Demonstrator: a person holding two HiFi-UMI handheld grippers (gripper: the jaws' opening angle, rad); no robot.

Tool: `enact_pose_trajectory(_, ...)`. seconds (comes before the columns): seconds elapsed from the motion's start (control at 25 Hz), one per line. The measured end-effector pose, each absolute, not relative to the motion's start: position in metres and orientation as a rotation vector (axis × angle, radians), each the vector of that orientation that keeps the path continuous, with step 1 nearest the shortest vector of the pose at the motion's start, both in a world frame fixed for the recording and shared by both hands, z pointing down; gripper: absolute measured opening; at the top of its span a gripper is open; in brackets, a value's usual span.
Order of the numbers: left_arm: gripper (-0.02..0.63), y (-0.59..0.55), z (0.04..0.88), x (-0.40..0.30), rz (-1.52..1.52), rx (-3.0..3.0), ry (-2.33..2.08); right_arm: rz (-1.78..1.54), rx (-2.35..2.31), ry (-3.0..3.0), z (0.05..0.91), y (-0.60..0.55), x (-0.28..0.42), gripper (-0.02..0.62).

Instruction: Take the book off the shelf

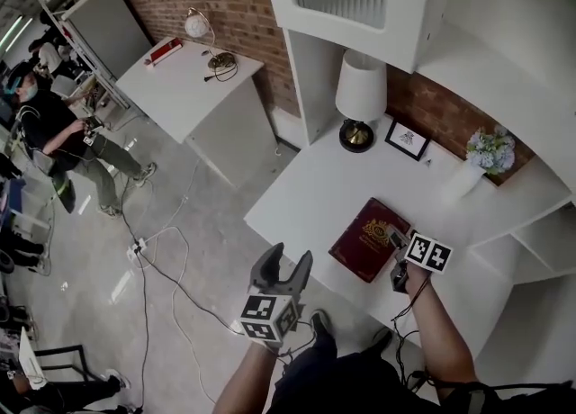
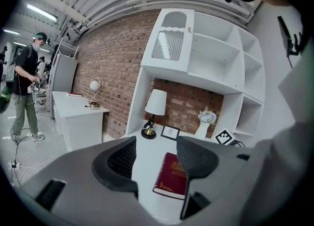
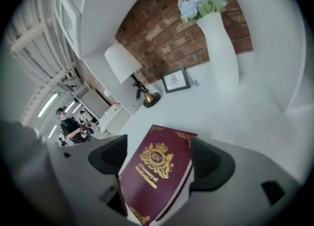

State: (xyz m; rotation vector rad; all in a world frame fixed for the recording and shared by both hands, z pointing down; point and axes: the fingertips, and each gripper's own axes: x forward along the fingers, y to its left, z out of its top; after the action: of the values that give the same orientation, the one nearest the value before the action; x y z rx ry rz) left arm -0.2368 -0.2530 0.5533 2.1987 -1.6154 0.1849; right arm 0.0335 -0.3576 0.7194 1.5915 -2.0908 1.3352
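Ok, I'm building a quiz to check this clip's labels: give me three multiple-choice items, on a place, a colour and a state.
1. Where is the book? A in a shelf compartment; B flat on the white desk; C on the floor.
2. Its cover colour? A blue; B green; C dark red with gold.
3. The left gripper is: A open, nothing between its jaws; B shut on the book; C shut, empty.
1 B: head view shows it lying there. 2 C: clear in the right gripper view. 3 A: its jaws stand apart, empty.
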Motion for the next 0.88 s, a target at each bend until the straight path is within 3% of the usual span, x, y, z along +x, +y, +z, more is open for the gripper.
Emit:
enact_pose_trajectory(0.12, 0.253, -0.256, 0.542, -0.224, 0.152, 2.229, -1.618, 1.322, 1.524, -2.323, 0.668, -0.356, 0.027, 0.200)
enact_pose_trajectory(0.16, 0.254, -0.257, 0.538, -0.219, 0.140, 2.237, -1.615, 1.288, 1.509, -2.379, 0.652, -0.354, 0.028, 0.156)
enact_pose_trajectory(0.32, 0.252, -0.259, 0.520, -0.198, 0.102, 2.279, -1.606, 1.007, 1.528, -2.473, 0.594, -0.344, 0.044, 0.089)
enact_pose_trajectory(0.52, 0.232, -0.261, 0.490, -0.170, 0.054, 2.348, -1.593, 0.604, 1.609, -2.577, 0.513, -0.329, 0.063, 0.052)
enact_pose_trajectory(0.88, 0.111, -0.269, 0.412, -0.121, -0.039, 2.542, -1.585, 0.048, 1.653, -2.712, 0.386, -0.292, 0.081, 0.018)
